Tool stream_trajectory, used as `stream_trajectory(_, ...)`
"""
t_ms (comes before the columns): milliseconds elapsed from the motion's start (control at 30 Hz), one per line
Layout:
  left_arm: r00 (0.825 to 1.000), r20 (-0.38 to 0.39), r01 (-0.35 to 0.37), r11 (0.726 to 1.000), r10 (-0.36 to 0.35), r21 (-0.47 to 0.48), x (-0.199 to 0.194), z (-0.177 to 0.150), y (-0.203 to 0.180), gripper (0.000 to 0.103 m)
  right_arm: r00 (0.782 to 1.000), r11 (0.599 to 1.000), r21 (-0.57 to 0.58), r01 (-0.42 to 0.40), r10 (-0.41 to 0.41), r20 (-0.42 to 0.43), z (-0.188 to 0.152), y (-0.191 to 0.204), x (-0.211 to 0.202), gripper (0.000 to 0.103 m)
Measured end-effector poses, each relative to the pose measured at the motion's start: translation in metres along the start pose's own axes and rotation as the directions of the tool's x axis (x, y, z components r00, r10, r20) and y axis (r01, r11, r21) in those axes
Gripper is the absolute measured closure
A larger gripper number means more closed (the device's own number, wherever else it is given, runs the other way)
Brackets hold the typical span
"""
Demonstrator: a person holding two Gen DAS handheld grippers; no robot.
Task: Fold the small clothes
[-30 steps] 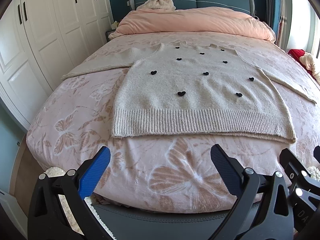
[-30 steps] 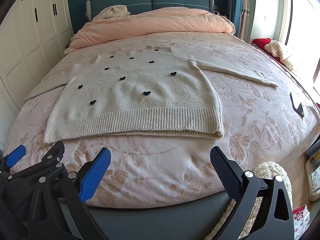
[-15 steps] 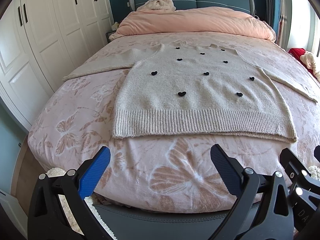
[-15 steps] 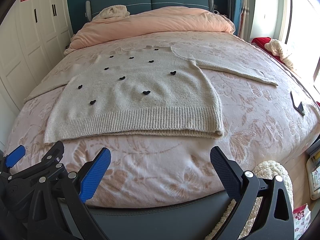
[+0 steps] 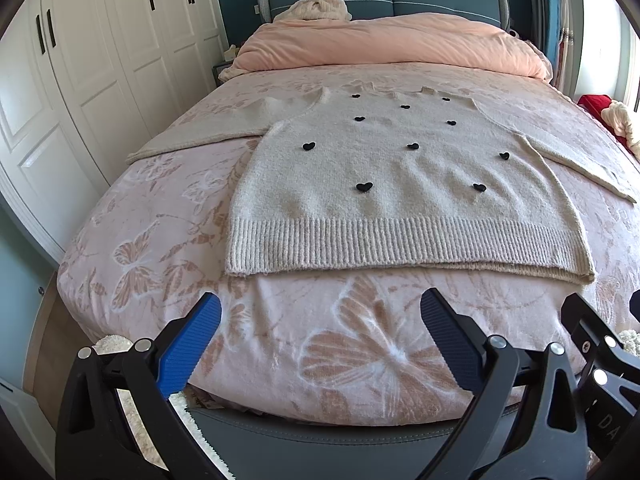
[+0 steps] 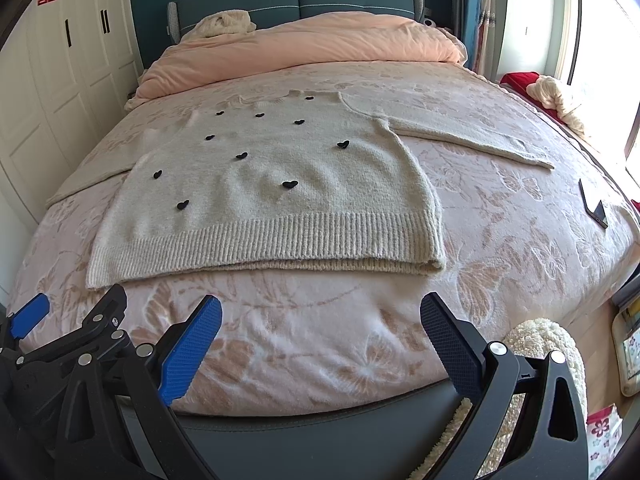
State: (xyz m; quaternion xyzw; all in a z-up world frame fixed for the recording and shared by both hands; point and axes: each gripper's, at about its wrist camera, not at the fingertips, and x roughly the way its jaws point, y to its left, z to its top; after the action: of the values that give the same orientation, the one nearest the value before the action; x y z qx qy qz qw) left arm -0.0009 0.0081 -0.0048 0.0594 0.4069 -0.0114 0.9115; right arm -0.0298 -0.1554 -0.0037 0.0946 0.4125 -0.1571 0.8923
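A cream knit sweater (image 5: 400, 184) (image 6: 272, 192) with small black hearts lies flat on the bed, front up, both sleeves spread out to the sides and the ribbed hem toward me. My left gripper (image 5: 320, 320) hovers open over the foot of the bed, short of the hem, with nothing between its blue pads. My right gripper (image 6: 320, 320) is open too, beside the left one and also short of the hem, empty. Part of the left gripper (image 6: 60, 332) shows at the lower left of the right wrist view.
The bed (image 5: 160, 240) has a pink butterfly-print cover and a peach duvet (image 5: 392, 48) bunched by the headboard. White wardrobes (image 5: 80, 80) stand along the left. A dark phone (image 6: 594, 204) lies near the bed's right edge. A fluffy rug (image 6: 536, 340) covers the floor below.
Both grippers have drifted slightly; the bed and sweater sit a touch lower and nearer in view. The sweater lies as before and both grippers stay open.
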Motion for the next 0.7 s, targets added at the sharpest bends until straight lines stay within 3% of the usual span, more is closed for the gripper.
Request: stream_trajectory(700, 1.0, -0.002, -0.005, 1.0, 0.005, 0.003, 0.002, -0.0016, 0.0038, 0.006, 1.0, 1.0, 0.004, 0.001, -0.001, -0.009, -0.0014, -0.0001, 0.0016, 0.005)
